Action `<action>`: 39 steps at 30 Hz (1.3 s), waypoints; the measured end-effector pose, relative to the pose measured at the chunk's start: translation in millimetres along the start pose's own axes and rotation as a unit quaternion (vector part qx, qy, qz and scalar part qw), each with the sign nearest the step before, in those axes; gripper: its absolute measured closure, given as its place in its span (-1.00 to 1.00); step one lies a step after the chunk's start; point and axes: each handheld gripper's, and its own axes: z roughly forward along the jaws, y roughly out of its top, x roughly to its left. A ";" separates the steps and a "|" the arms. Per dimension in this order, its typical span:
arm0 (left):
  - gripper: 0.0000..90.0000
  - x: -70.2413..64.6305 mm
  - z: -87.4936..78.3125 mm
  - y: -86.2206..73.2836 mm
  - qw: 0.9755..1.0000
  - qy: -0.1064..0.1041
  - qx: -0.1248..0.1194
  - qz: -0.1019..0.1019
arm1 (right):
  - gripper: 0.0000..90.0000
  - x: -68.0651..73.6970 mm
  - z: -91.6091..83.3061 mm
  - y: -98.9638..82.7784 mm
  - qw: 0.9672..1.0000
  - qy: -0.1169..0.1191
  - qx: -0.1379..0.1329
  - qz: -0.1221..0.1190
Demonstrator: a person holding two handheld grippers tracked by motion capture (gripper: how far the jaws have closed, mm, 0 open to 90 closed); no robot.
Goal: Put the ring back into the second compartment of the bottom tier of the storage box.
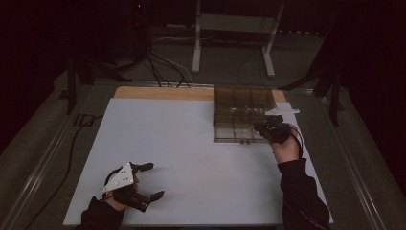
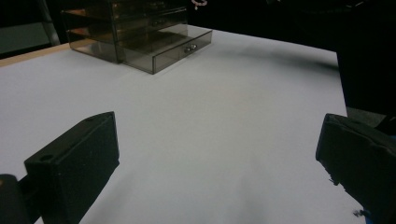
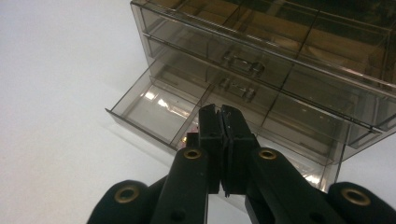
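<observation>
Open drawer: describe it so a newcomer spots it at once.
On the white table, find the smoky clear drawer box at the far right. The open drawer is its bottom one, the only one pulled out, with the right gripper shut at its front.

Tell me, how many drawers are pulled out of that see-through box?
1: the bottom drawer of the box, under the right gripper. The drawers above look pushed in.

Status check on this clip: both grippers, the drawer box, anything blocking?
Left gripper open, idle on white table. Right gripper shut at the pulled-out bottom drawer of clear drawer box; grip on the knob unclear. Nothing blocking.
</observation>
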 end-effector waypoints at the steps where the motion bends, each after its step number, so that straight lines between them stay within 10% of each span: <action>1: -0.99 0.0 0.1 0.1 1.000 0.001 0.000 0.001 | 0.96 -0.2 1.4 -0.1 1.000 0.000 0.001 0.001; 39: -0.99 0.1 0.3 -0.2 1.000 0.000 -0.001 -0.002 | 0.96 -3.4 52.5 -4.3 0.999 0.005 0.008 0.046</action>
